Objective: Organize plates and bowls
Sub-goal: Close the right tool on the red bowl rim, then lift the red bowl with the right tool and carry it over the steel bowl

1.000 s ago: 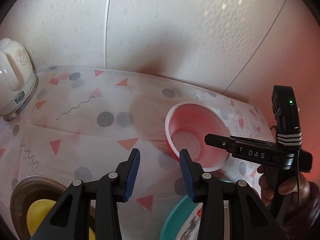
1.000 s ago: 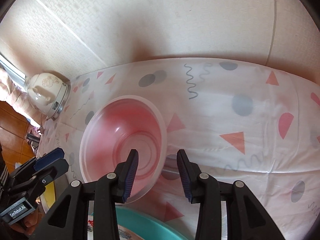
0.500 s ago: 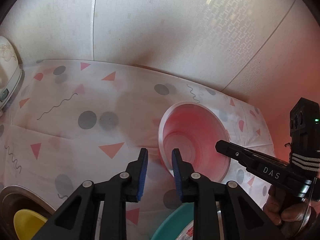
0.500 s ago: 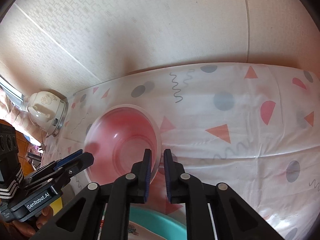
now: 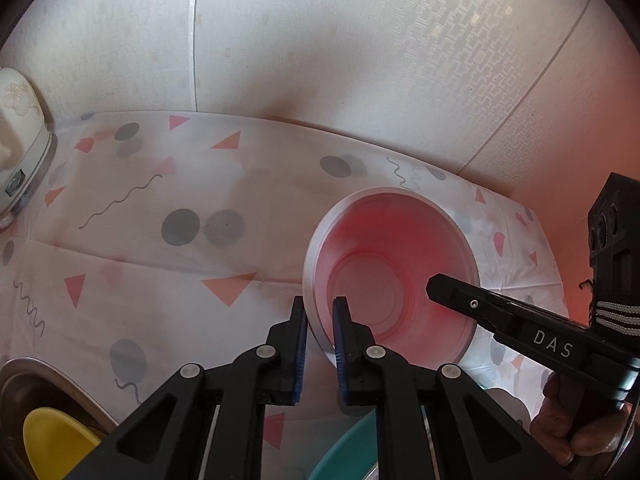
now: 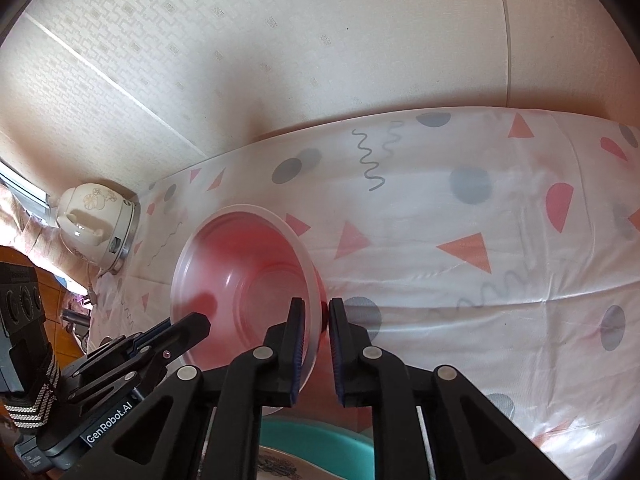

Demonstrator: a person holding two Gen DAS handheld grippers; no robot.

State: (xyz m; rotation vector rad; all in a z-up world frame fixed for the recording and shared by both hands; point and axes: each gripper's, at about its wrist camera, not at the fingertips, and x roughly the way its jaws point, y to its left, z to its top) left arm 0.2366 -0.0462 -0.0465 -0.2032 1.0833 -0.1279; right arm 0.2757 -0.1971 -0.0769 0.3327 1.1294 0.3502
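A translucent red-tinted plastic bowl (image 5: 396, 272) is tilted above the patterned tablecloth (image 5: 160, 248). My left gripper (image 5: 320, 332) is shut on the bowl's left rim. My right gripper (image 6: 316, 328) is shut on the bowl's (image 6: 244, 276) right rim. Each gripper shows in the other's view, the right one (image 5: 520, 332) and the left one (image 6: 132, 356). A teal plate (image 6: 320, 440) with a printed centre lies below the bowl. A yellow bowl (image 5: 52, 444) sits in a metal dish (image 5: 36, 380) at lower left.
A white electric kettle (image 6: 96, 220) stands at the table's far left by the wall. The patterned wall (image 5: 320, 40) runs along the back of the table.
Both grippers went from open to shut on opposite sides of the red bowl's rim. The bowl has tipped up off the cloth.
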